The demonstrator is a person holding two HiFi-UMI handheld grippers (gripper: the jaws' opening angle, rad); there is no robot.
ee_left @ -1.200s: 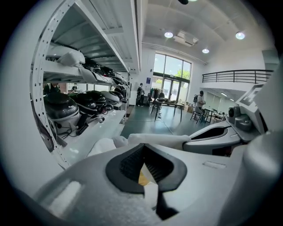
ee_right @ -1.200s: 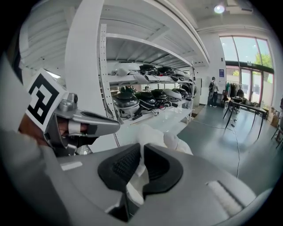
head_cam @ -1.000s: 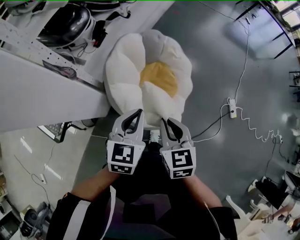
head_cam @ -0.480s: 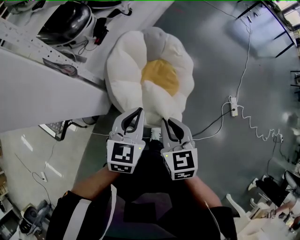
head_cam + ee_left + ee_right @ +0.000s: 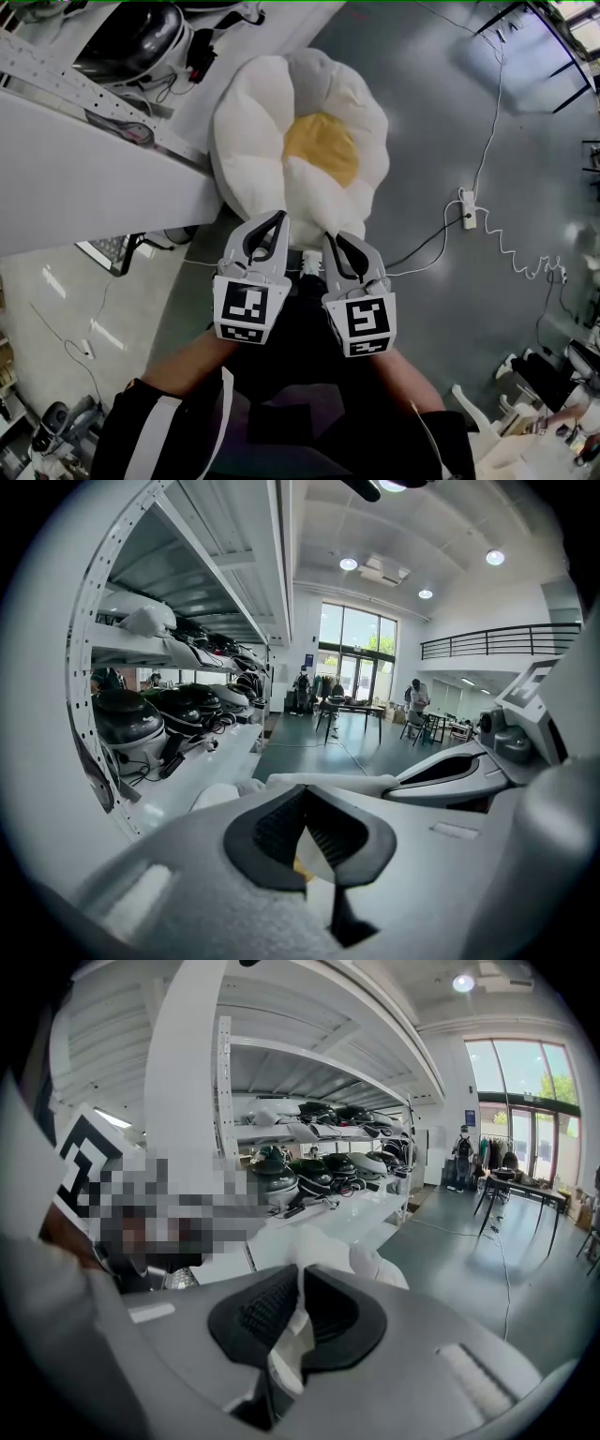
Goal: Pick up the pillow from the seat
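A flower-shaped pillow [image 5: 295, 141], white petals round a yellow middle, hangs out in front of me above the grey floor. Both grippers hold its near petal side by side. My left gripper [image 5: 273, 221] is shut on the petal's edge, and white and yellow fabric shows between its black pads [image 5: 305, 832]. My right gripper [image 5: 335, 238] is shut on the same petal, with a fold of white fabric [image 5: 289, 1344] pinched between its pads. The pillow's white bulk [image 5: 375, 1265] rises beyond the right jaws.
A white table [image 5: 84, 183] runs along the left, close beside the pillow, with dark helmets [image 5: 131, 42] and cables on it. A white power strip [image 5: 464, 214] and its cords lie on the floor at the right. White shelving [image 5: 187, 639] with helmets stands left.
The pillow and both grippers have barely shifted. The view has moved slightly, so the table edge sits a little higher and further left.
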